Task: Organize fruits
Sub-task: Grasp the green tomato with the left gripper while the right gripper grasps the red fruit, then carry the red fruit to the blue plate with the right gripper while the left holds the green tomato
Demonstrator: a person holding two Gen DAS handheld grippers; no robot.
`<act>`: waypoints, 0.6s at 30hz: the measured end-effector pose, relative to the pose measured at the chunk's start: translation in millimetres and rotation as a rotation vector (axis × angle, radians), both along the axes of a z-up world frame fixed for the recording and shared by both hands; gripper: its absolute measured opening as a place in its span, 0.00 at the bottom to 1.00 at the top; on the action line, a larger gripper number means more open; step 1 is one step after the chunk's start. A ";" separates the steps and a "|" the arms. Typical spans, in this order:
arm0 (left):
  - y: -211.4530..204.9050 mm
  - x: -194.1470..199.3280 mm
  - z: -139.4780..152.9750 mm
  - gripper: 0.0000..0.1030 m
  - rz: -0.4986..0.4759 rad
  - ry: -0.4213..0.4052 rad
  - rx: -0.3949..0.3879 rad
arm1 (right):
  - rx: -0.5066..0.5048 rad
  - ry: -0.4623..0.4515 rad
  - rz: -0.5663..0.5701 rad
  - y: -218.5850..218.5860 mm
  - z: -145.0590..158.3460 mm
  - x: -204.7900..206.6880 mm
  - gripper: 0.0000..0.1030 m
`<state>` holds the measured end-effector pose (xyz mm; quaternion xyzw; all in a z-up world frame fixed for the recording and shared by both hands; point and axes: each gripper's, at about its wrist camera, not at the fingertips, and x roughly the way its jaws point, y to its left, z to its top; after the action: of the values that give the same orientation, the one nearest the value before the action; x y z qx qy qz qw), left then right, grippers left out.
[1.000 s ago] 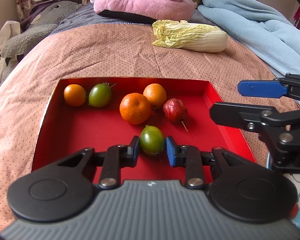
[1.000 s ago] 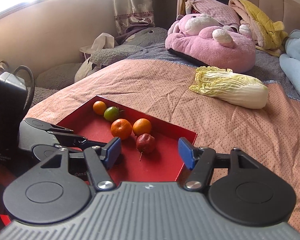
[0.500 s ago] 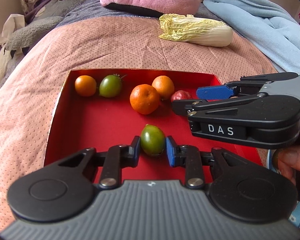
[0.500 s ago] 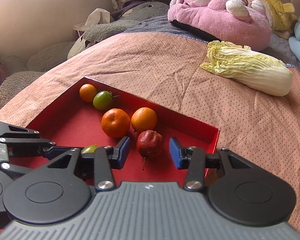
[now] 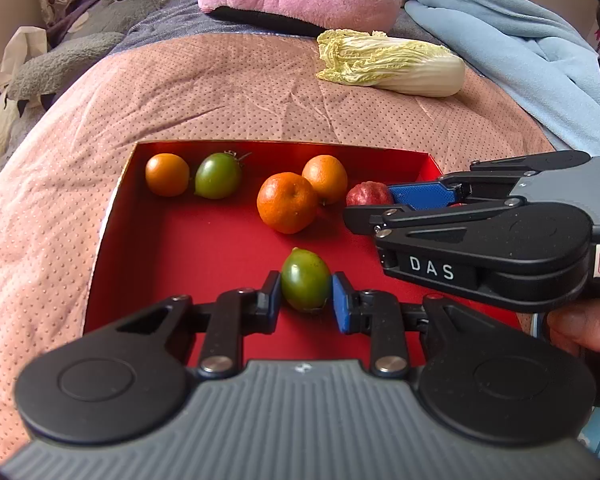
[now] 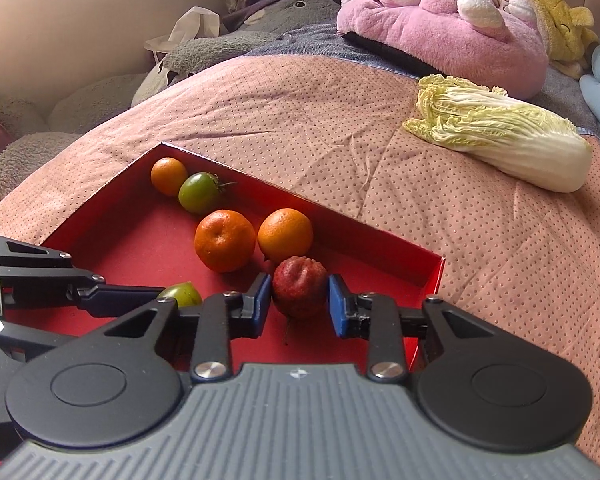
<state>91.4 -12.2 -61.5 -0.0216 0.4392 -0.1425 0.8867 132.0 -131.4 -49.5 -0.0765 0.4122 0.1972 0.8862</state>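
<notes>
A red tray (image 5: 148,264) (image 6: 120,236) lies on the pink bedspread with several fruits in it. My left gripper (image 5: 306,300) is shut on a green tomato (image 5: 305,280) near the tray's front; that tomato (image 6: 182,294) peeks out behind the left fingers in the right wrist view. My right gripper (image 6: 299,304) is shut on a dark red fruit (image 6: 299,290), also seen from the side (image 5: 368,196). Two oranges (image 5: 287,208) (image 5: 325,179) sit just behind. A small orange (image 5: 167,174) and another green tomato (image 5: 218,176) rest at the tray's far left corner.
A napa cabbage (image 5: 392,64) (image 6: 500,132) lies on the bedspread beyond the tray. A pink plush toy (image 6: 440,20), a grey plush (image 5: 80,40) and a blue blanket (image 5: 520,48) line the back. A thumb (image 5: 580,332) shows at the right.
My right gripper moved in over the tray's right side and closed onto the dark red fruit. The left gripper stayed still, holding the green tomato.
</notes>
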 end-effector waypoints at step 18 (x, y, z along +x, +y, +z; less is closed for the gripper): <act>7.0 -23.0 4.8 0.30 0.023 -0.025 -0.021 | 0.071 -0.056 -0.006 -34.1 34.6 -77.8 0.35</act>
<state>68.4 -5.3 -56.7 -0.0340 0.4265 -0.1370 0.8934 54.2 -165.5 -14.9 -0.0491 0.3801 0.2068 0.9002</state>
